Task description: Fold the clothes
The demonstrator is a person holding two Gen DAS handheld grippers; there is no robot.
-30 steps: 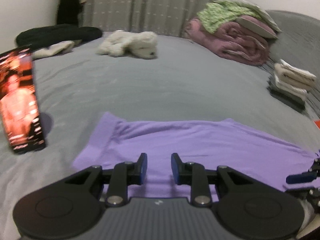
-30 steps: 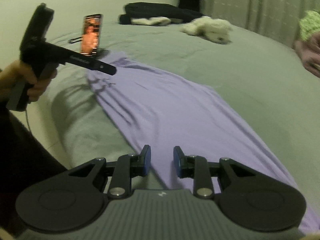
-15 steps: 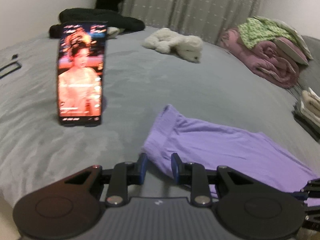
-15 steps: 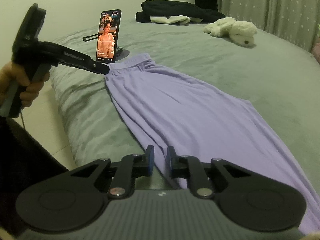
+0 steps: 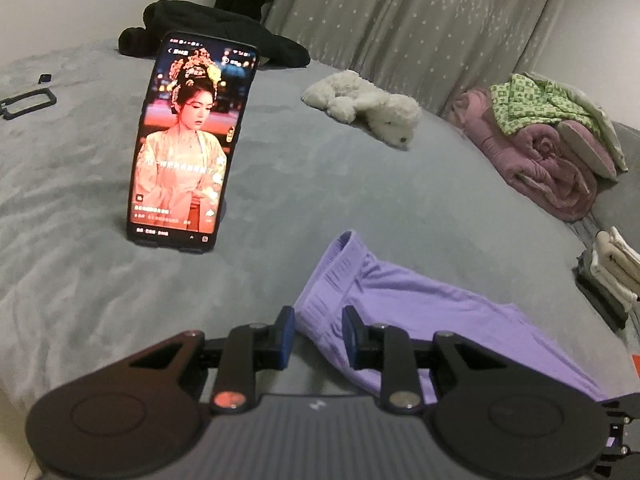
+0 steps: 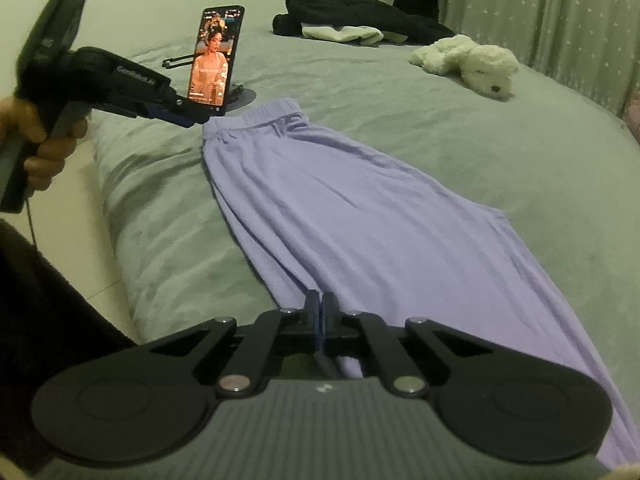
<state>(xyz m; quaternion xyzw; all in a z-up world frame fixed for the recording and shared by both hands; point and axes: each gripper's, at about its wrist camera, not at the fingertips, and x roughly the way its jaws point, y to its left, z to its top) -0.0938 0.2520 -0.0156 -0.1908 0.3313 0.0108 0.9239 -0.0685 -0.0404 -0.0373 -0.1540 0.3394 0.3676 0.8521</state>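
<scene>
Purple trousers (image 6: 360, 208) lie flat and stretched out on the grey bed (image 6: 520, 152), with the elastic waistband (image 5: 332, 272) at the far end near a phone. My left gripper (image 5: 317, 330) is open, and the near corner of the waistband sits in the gap without either pad pressing on it. The right wrist view shows the same left gripper (image 6: 192, 120), held by a hand (image 6: 44, 148), with its tip at that waistband corner. My right gripper (image 6: 320, 316) is shut on the near side edge of the trousers, low on the leg.
A lit phone (image 5: 192, 140) stands propped just left of the waistband. Behind it are a white plush dog (image 5: 360, 108), a black garment heap (image 5: 208, 36), a pink quilt bundle (image 5: 540, 152) and a folded stack (image 5: 612, 272) at the right. The bed's near edge (image 6: 120, 220) drops off at the left.
My left gripper swung left along the trousers to the waistband corner, so the phone now sits in mid view. The right jaws closed onto the trouser edge.
</scene>
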